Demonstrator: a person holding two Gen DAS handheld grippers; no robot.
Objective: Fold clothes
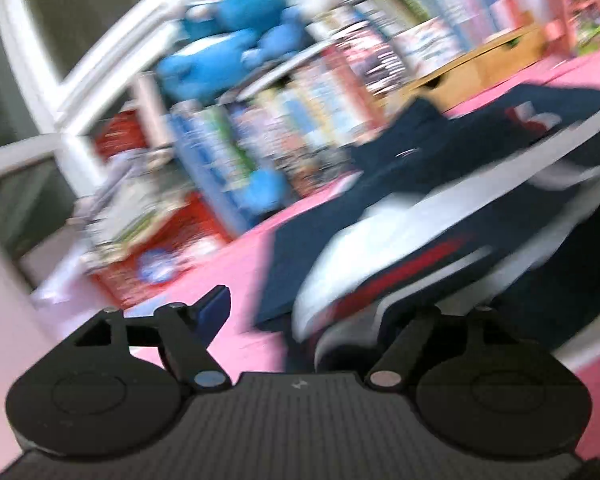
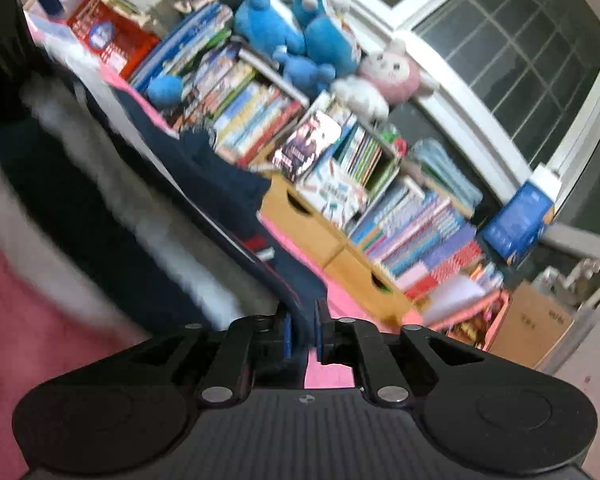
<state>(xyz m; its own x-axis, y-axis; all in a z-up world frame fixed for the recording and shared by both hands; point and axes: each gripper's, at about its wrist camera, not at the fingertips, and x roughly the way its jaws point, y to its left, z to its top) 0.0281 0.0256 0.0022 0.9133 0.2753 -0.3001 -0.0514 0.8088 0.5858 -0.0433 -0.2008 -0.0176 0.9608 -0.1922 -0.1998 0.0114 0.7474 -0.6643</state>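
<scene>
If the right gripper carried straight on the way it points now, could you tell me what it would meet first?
The right gripper is already shut on the navy garment, so that cloth comes first. Beyond it along the line, likely the wooden drawer box under the books, though depth is unclear.

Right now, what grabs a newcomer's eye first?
The blue plush toys piled on the crammed bookshelf behind the pink surface. Then the navy garment with white and red stripes, pinched in the right tool; the left tool view is blurred.
</scene>
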